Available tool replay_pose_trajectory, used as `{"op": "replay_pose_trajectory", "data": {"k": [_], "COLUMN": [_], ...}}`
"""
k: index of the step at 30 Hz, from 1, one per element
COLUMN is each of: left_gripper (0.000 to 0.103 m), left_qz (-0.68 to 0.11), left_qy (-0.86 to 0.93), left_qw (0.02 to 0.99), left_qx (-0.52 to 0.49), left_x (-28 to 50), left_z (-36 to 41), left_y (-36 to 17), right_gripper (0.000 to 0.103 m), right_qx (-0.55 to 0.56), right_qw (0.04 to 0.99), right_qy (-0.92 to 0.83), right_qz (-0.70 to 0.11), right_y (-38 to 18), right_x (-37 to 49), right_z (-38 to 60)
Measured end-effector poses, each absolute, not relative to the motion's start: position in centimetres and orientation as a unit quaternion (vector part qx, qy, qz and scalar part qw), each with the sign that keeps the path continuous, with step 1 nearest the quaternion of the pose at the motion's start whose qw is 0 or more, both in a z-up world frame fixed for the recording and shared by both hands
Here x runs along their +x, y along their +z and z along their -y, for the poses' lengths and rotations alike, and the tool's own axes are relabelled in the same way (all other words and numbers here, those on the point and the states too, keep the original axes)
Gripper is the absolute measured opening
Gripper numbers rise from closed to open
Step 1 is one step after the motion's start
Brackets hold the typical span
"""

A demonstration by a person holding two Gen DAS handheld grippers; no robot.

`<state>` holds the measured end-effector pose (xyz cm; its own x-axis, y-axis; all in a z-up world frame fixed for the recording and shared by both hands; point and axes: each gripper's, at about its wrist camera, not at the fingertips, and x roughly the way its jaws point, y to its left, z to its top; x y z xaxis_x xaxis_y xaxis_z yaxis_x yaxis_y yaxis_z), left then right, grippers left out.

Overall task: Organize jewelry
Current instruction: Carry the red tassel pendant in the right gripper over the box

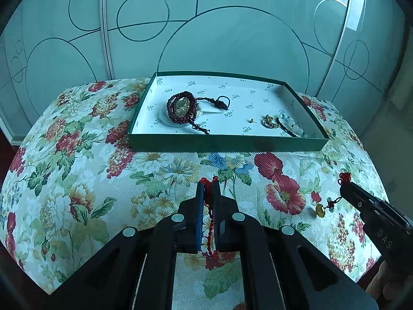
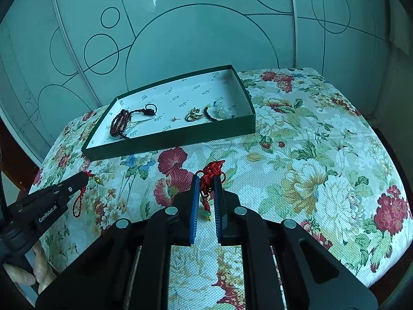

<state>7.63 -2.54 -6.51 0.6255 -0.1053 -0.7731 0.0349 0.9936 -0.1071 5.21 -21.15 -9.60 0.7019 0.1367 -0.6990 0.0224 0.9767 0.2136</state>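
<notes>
A red cord necklace is held by both grippers above the floral cloth. My left gripper (image 1: 208, 183) is shut on its red cord (image 1: 211, 222), which hangs between the fingers. My right gripper (image 2: 206, 180) is shut on the red knot (image 2: 212, 171); a green bead (image 2: 208, 214) dangles below. In the left wrist view the right gripper (image 1: 344, 180) holds the knot, with a yellow pendant (image 1: 320, 209) hanging under it. In the right wrist view the left gripper (image 2: 86, 177) holds a cord loop (image 2: 77, 206). A green box (image 1: 227, 143) holds other jewelry.
The box (image 2: 170, 139) holds a dark red bead strand (image 1: 180, 108), a gold ring (image 1: 267, 122), a small earring (image 1: 251, 120) and a pale bead bracelet (image 1: 290, 124). A floral cloth (image 1: 85, 170) covers the table. Glass doors (image 1: 219, 38) stand behind.
</notes>
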Motion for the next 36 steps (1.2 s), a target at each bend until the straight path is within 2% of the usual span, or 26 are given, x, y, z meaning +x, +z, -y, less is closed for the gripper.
{"op": "replay_pose_trajectory", "data": {"k": [36], "left_gripper": [0.006], "left_qz": [-0.388], "left_qy": [-0.030], "left_qw": [0.919], "left_qx": [-0.053], "left_x": [4.2], "left_z": [0.1], "left_y": [-2.0], "right_gripper": [0.011], "right_qx": [0.072], "right_qw": [0.933], "right_qy": [0.059], "right_qz": [-0.347], "right_y": [-4.4], "right_x": [1.8], "right_z": [17.0]}}
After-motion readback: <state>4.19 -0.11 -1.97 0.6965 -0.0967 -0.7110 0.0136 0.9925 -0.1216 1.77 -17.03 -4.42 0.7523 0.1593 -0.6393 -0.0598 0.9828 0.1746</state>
